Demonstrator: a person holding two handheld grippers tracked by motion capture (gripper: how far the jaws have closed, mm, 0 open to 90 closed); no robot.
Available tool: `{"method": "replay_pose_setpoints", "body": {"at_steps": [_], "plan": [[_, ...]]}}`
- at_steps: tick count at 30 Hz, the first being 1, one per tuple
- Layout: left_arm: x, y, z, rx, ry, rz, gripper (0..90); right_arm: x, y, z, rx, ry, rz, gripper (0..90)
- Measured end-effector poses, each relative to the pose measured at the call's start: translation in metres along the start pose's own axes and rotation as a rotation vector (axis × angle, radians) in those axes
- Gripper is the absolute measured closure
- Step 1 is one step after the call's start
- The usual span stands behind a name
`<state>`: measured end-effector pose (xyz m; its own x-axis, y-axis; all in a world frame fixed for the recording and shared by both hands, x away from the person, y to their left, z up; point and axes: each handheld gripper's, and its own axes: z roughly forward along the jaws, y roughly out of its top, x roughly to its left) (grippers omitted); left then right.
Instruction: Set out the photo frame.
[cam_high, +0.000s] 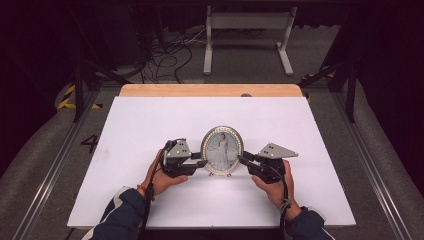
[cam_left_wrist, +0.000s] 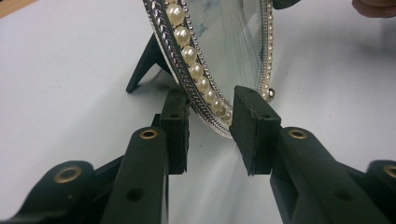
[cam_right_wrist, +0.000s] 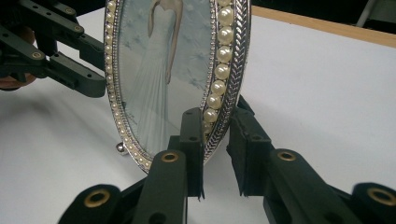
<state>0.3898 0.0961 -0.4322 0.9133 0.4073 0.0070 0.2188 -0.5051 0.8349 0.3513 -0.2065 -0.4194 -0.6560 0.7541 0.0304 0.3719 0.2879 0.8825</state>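
Observation:
An oval picture frame (cam_high: 222, 149) with a pearl and silver rim stands upright on the white table (cam_high: 150, 125), holding a photo of a figure in a white dress. My left gripper (cam_high: 199, 163) is at the frame's left edge. In the left gripper view its pads (cam_left_wrist: 175, 126) straddle the rim (cam_left_wrist: 205, 88) with a wide gap, so it is open. My right gripper (cam_high: 244, 161) is at the frame's right edge. In the right gripper view its pads (cam_right_wrist: 192, 140) press close on both sides of the rim (cam_right_wrist: 223, 88), shut on it. The frame's black back stand (cam_left_wrist: 142, 65) rests on the table.
The white sheet covers a wooden tabletop (cam_high: 210, 90) whose far edge shows. Beyond it lie floor cables (cam_high: 170, 55) and a white stand (cam_high: 247, 35). Bare table surface lies all around the frame.

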Motion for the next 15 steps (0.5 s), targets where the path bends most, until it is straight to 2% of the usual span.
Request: {"method": "replay_pose_setpoints", "body": {"at_steps": [11,15], "plan": [[-0.0021,-0.0001,0.0009,0.003,0.016,0.015,65.3,0.0014,0.0007,0.0002,0.003,0.001,-0.013,76.0],[-0.003,0.0003,-0.0002,0.005,0.022,0.027,63.8,0.0024,0.0012,0.0001,0.009,-0.006,-0.036,75.7]]}}
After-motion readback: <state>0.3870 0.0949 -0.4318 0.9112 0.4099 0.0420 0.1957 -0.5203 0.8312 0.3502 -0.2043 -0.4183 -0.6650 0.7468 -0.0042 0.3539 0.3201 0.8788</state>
